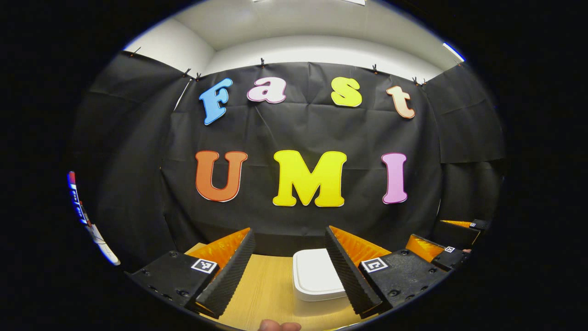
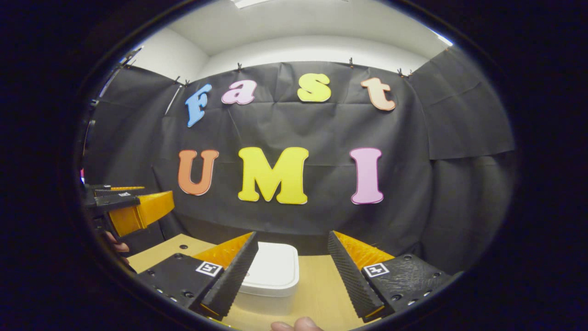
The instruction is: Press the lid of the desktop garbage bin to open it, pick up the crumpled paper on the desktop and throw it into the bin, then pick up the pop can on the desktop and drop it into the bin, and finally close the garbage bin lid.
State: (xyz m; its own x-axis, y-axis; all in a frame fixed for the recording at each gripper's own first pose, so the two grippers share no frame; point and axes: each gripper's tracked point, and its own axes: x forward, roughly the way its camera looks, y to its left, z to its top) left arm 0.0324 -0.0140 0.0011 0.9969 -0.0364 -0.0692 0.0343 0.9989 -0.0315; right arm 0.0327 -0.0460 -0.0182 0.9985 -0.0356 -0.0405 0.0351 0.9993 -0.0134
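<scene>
- Bin point(image 1: 317, 275) on tabletop point(image 1: 266, 289), lid point(image 2: 272, 269) shut, task not begun by my reading.
- Left hand-held gripper point(image 1: 290, 271): fingers wide apart, empty; bin ahead, toward its right finger.
- Right hand-held gripper point(image 2: 290, 271): wide apart, empty; bin ahead, toward its left finger.
- Neither clearly nearer.

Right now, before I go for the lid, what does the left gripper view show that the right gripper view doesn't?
Left gripper view: the right gripper at its right edge, and a coloured strip at the far left.
Right gripper view: the left gripper at its left edge, with part of the hand holding it.
Both: the white bin, lid down, on the wooden table, the black cloth wall behind, and each view's own fingers open, holding nothing.
</scene>
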